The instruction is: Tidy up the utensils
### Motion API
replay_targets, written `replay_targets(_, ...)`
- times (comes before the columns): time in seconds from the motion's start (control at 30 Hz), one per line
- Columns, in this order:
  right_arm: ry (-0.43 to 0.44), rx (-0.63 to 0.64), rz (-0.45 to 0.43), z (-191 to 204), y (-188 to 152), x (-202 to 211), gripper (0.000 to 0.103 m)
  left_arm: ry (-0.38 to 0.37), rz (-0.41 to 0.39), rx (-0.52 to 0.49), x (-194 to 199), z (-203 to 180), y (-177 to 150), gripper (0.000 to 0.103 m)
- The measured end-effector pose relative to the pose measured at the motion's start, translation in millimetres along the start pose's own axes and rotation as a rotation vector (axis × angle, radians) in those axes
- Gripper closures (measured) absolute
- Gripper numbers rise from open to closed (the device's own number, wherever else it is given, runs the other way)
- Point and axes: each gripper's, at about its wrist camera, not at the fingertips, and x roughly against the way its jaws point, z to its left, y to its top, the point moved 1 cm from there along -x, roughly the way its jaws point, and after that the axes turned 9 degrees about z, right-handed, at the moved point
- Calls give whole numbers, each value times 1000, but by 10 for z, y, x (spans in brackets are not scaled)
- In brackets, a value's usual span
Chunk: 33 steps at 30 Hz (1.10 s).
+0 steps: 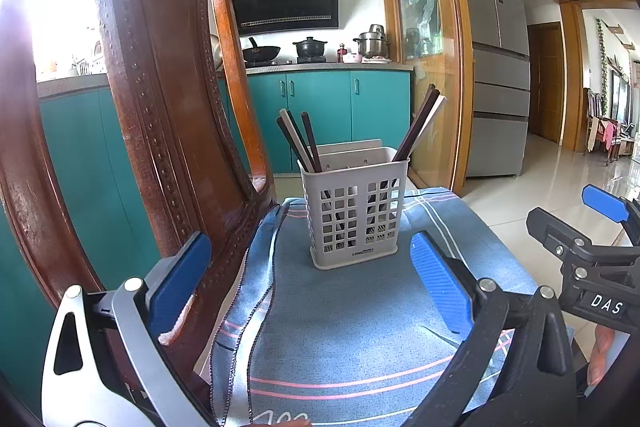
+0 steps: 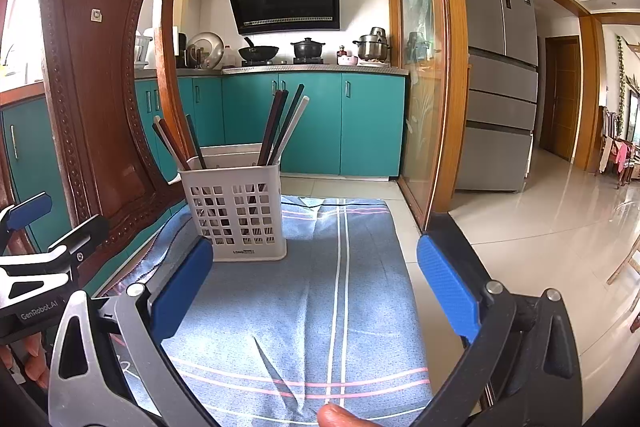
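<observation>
**Chopsticks all in the holder; both grippers stand empty**

The carved dark-brown wooden chair back (image 2: 96, 75) rises at the left, and the blue woven cloth with pink and white stripes (image 2: 360, 287) covers the surface beside it. On the cloth's far part stands the pale grey perforated plastic utensil holder (image 1: 354, 211), upright. In it lean two clusters of dark brown and cream chopsticks: one group (image 1: 298, 139) tilts left in the left compartment, the other (image 1: 424, 123) tilts right in the right one. No loose utensil shows on the cloth in either view.

The left gripper (image 1: 312, 283) hovers low over the cloth, near the holder, its blue-padded fingers (image 1: 440, 283) spread wide with nothing between them. The right gripper (image 2: 316, 287) sits just beside it, equally wide open and empty.

Judging from this, the sorting looks finished or close to it. The next move would call either for finding a further utensil outside these views, or for drawing both grippers clear without knocking the light holder.

Writing: the holder's base carries a small label beginning "LONG", the rest too small to read. The right gripper's body reads "DAS" in the left view; the left gripper's body reads "GenRobot.AI" in the right view.
</observation>
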Motion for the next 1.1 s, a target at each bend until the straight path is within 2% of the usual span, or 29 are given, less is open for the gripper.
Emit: replay_targets(1.1, 0, 2, 4, -14, -24, -34, 3, -1, 3, -4, -1, -3, -45, 3)
